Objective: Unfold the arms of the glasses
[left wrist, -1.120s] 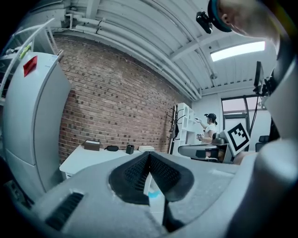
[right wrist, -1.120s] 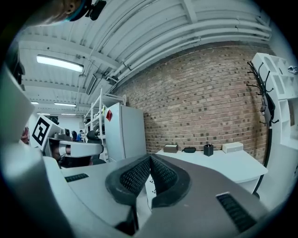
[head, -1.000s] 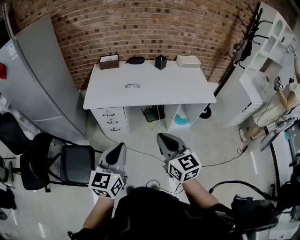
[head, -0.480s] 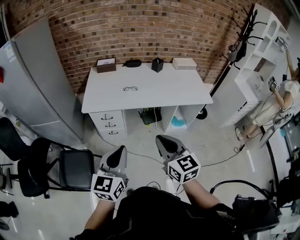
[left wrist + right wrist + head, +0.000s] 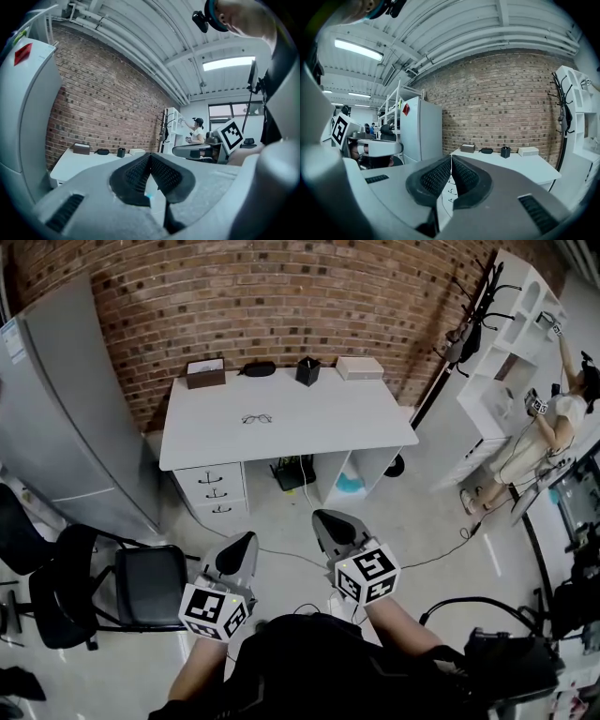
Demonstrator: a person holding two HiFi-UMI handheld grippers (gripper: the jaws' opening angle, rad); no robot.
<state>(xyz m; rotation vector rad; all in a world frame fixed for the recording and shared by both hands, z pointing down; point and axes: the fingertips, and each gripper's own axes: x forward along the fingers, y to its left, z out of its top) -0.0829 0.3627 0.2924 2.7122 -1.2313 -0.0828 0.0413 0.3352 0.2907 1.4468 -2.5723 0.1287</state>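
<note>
The glasses (image 5: 257, 418), thin and dark-framed, lie on the left part of the white desk (image 5: 319, 418) against the brick wall. Whether their arms are folded is too small to tell. Both grippers are held in front of the person's body, well short of the desk and over the floor. The left gripper (image 5: 242, 544) is shut with nothing in it, and its pads meet in the left gripper view (image 5: 150, 161). The right gripper (image 5: 328, 518) is likewise shut and empty (image 5: 451, 164). Neither gripper view shows the glasses clearly.
Along the desk's back edge stand a brown box (image 5: 204, 373), a black case (image 5: 256, 368), a black pen holder (image 5: 307, 370) and a white box (image 5: 359, 367). A grey fridge (image 5: 56, 409) is at left, a black chair (image 5: 141, 573) near the left gripper, and a white shelf (image 5: 511, 362) with a person (image 5: 562, 418) at right.
The desk has drifted a little left in the head view as the person moves. Both grippers stay shut and keep their places in front of the body.
</note>
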